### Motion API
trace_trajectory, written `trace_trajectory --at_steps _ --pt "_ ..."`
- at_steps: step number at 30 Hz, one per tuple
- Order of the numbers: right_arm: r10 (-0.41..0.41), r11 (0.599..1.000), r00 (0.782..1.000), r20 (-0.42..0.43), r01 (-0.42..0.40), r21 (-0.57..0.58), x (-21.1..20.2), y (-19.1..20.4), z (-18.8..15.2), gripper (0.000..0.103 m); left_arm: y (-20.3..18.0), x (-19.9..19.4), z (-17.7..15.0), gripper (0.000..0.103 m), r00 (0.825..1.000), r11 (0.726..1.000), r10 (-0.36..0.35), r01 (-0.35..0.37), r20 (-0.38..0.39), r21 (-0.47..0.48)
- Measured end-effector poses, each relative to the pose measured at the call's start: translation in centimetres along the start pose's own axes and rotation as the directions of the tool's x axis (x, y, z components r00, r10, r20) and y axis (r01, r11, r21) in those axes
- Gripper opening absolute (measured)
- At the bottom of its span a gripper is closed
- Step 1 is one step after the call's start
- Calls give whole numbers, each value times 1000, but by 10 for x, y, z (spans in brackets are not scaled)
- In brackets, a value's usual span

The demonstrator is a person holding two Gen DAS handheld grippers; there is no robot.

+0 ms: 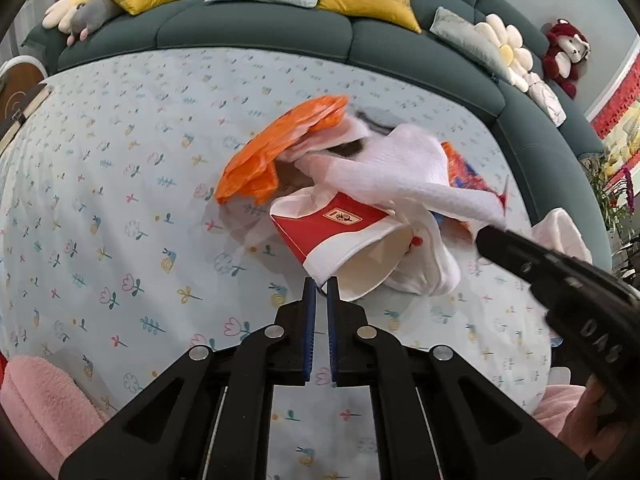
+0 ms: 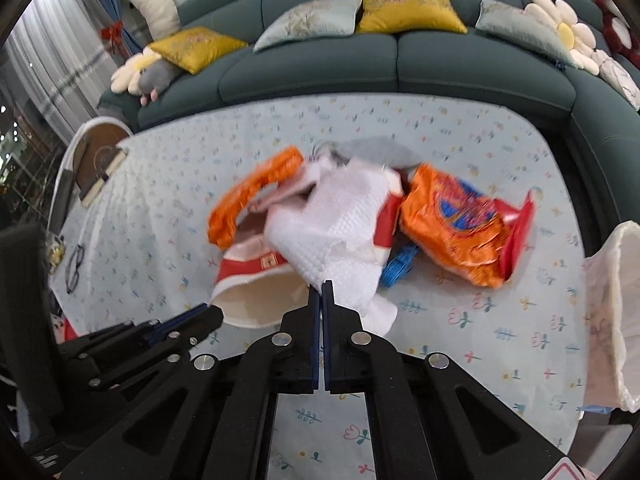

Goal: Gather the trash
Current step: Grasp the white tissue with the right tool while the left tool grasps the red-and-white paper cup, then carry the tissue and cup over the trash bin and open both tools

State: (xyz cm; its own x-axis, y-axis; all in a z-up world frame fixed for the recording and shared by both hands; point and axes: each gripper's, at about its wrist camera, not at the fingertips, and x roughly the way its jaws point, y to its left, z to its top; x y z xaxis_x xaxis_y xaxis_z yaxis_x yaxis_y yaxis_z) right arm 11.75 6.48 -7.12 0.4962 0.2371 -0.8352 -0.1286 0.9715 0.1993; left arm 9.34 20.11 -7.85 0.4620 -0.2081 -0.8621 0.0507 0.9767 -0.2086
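The left claw [image 1: 321,283] pinches the rim of the red-and-white paper cup [image 1: 340,236]; the right claw [image 2: 321,286] grips the quilted white paper towel [image 2: 340,216] draped over that cup, beside a crinkled orange chip bag [image 2: 452,224].

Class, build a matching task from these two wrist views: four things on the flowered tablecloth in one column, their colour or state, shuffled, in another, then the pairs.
Things:
1. paper cup
2. paper towel
3. snack bag
4. eyeglasses

States:
A. lying flat near the table's left edge
B. white, pinched by the right gripper
C. orange with blue print, crumpled
D. red and white, rim in the left gripper

Pairs: 1-D, 2-B, 3-C, 4-A
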Motion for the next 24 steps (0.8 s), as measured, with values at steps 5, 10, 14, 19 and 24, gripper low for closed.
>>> trace_trajectory --at_steps 5,10,14,19,24 --pt "0 1000 996 87 -1 16 -37 -8 9 1 -19 -17 4 5 999 1000 -20 19 35 19" --pt "-18 999 984 178 9 52 -80 -29 18 1 -47 -33 8 5 997 997 -44 40 71 59" --pt "-49 996 970 240 28 87 -112 -52 22 1 -75 -43 12 5 993 994 -72 64 89 94" --pt "-108 987 949 297 67 145 -150 -91 17 1 -115 -49 14 5 989 985 -110 95 101 143" --pt "-177 971 932 317 112 212 -176 -140 4 1 -168 -50 12 5 984 967 -150 125 99 221"
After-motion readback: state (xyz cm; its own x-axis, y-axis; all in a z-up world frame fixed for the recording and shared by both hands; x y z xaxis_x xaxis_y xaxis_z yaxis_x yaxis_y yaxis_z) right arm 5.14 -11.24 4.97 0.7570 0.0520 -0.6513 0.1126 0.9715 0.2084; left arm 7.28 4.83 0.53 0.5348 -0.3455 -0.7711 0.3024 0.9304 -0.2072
